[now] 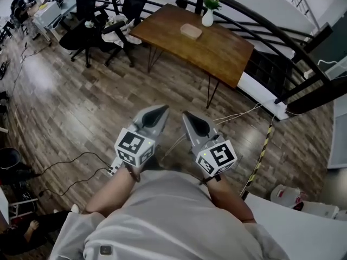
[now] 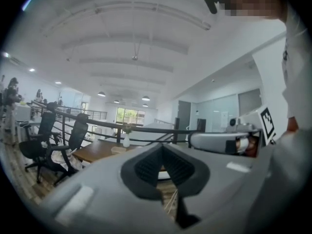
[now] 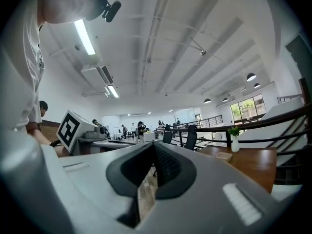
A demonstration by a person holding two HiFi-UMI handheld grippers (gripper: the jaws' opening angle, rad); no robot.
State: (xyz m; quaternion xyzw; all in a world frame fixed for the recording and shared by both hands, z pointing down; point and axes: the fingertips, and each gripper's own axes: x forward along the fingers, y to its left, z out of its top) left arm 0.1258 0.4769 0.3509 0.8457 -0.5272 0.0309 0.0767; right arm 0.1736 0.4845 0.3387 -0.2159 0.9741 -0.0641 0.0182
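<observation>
Both grippers are held up side by side with nothing in them. The left gripper [image 1: 161, 111] has its jaws pressed together, and only floor [image 1: 81, 107] shows through the gap behind the pads. Same deal for the right gripper [image 1: 188, 117], which is closed on air.

What they point at is the desk [image 1: 217, 50]. It's ahead and a bit to the right, well apart from both, so the right gripper is the closer one. The desk's long axis runs along the railing [image 1: 271, 28], from far left to near right.

It has a brown wood top on thin black legs. A flat pale box [image 1: 191, 31] sits toward the far edge, and a white vase [image 1: 207, 18] stands at the far corner by the railing. A cable [image 1: 76, 158] trails across the floor below.
</observation>
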